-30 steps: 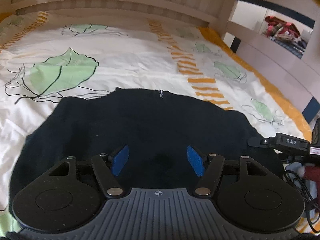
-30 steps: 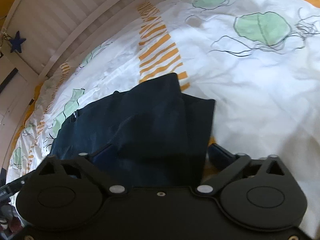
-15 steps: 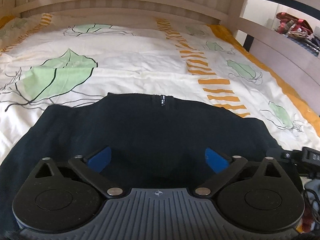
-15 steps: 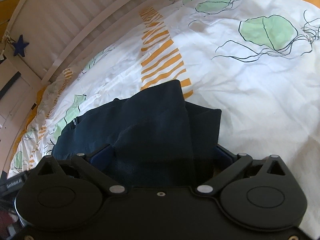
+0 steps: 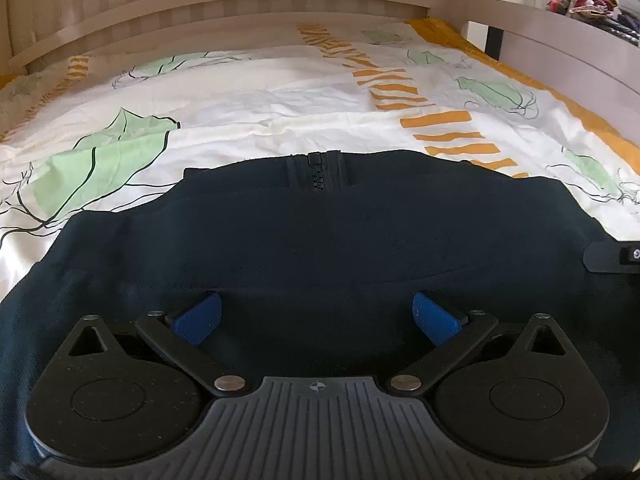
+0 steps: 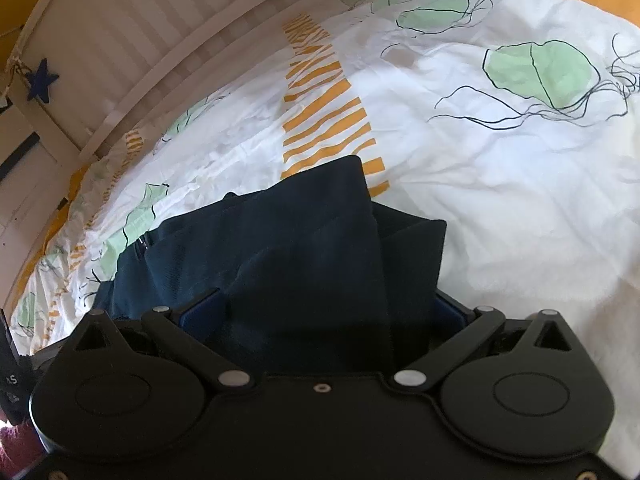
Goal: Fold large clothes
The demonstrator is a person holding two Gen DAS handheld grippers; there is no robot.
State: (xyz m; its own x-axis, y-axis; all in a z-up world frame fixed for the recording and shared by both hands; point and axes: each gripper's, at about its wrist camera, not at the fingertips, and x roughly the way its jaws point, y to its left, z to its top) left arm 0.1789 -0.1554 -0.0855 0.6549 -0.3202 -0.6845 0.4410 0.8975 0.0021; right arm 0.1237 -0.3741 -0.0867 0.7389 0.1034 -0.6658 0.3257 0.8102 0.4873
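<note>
A dark navy zip-up garment lies folded on the bed, its zipper at the far edge. My left gripper is open, its blue pads wide apart just above the near part of the cloth. In the right wrist view the same garment shows as stacked layers. My right gripper is open, its jaws wide on either side of the folded layers. Its right pad is mostly hidden by the cloth.
The bed sheet is white with green leaves and orange stripes. A slatted headboard runs along the far side and a side rail on the right. A blue star hangs at the left.
My left gripper has opened wide and moved closer to the garment, lower over it. My right gripper has opened wider around the folded layers.
</note>
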